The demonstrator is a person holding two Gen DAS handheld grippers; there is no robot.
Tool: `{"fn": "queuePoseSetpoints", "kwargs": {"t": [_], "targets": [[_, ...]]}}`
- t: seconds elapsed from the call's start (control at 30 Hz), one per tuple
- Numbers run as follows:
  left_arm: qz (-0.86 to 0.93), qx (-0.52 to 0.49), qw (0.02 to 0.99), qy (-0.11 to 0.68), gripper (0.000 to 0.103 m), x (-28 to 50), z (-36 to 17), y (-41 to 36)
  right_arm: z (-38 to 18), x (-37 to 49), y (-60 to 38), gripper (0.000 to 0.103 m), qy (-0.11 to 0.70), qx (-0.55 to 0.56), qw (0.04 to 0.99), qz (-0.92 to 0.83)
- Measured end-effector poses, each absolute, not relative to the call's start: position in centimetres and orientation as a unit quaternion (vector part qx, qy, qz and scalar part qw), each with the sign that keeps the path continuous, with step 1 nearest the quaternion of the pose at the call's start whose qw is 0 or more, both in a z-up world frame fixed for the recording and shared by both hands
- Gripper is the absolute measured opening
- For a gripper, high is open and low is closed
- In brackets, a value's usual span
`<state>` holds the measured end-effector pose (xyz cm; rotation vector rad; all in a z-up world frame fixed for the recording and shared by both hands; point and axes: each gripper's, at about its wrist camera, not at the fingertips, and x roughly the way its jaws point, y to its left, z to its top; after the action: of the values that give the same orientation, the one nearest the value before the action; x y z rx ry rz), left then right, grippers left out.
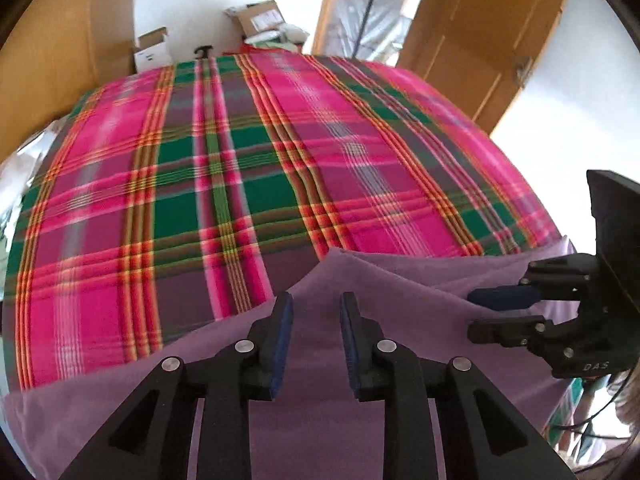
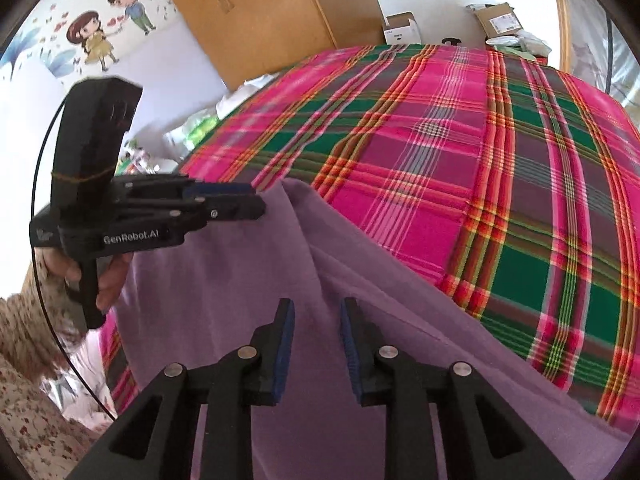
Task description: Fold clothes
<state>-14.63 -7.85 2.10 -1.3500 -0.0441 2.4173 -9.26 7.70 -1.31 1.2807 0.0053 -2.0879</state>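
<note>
A purple garment (image 1: 400, 280) lies on a pink and green plaid bedspread (image 1: 240, 160), at its near edge. A raised fold peaks just ahead of my left gripper (image 1: 316, 340). That gripper hovers open over the cloth, and only flat fabric shows between its blue pads. To its right, my right gripper (image 1: 470, 312) points left over the same garment, its fingers apart. In the right wrist view, the right gripper (image 2: 318, 344) stands open above the purple garment (image 2: 360, 260). There the left gripper (image 2: 258, 200) reaches in from the left, at the fold's far end.
Cardboard boxes (image 1: 152, 50) stand beyond the bed's far edge, between a wooden cabinet (image 1: 52, 60) and a wooden door (image 1: 480, 40). Plastic bags (image 2: 192, 132) lie beside the bed on the left. A hand (image 2: 108, 280) holds the left gripper's handle, above a floral sleeve (image 2: 32, 380).
</note>
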Motion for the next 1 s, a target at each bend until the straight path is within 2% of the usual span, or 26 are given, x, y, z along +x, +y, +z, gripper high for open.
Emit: {"fn": "queuePoseSetpoints", "kwargs": {"t": [0.07,0.1,0.17,0.33,0.5,0.53,0.57,0.83,1.0], "targets": [[0.854,-0.481,0.196,-0.009,0.025,-15.1,2.0,-7.6,-1.3,-9.5,8.1,0.003,0.004,0.491,0.327,-0.807],[0.852,-0.482,0.206,-0.008,0.026,-15.3,2.0,-7.4,-1.4,-9.7,8.2,0.003,0.002,0.492,0.325,-0.807],[0.843,-0.491,0.219,-0.008,0.038,-15.6,1.7,-7.1,-1.6,-9.9,8.3,0.003,-0.001,0.497,0.327,-0.804],[0.838,-0.491,0.235,-0.019,0.038,-15.4,1.6,-6.8,-1.5,-9.6,8.4,0.003,0.007,0.498,0.331,-0.802],[0.838,-0.49,0.237,-0.034,0.021,-15.8,1.5,-7.1,-0.4,-10.4,8.5,0.002,0.001,0.476,0.315,-0.821],[0.84,-0.489,0.235,-0.036,0.01,-15.9,1.5,-7.2,-0.3,-10.7,8.5,0.002,0.002,0.473,0.309,-0.825],[0.841,-0.487,0.233,-0.039,0.008,-16.0,1.5,-7.3,-0.3,-10.9,8.5,0.002,0.001,0.473,0.304,-0.827],[0.848,-0.478,0.216,-0.069,0.002,-17.1,1.3,-8.4,-1.5,-11.9,8.0,0.002,0.0,0.488,0.287,-0.824],[0.85,-0.479,0.204,-0.083,0.002,-17.5,1.0,-8.8,-1.1,-11.9,9.0,0.008,-0.013,0.485,0.276,-0.83]]}}
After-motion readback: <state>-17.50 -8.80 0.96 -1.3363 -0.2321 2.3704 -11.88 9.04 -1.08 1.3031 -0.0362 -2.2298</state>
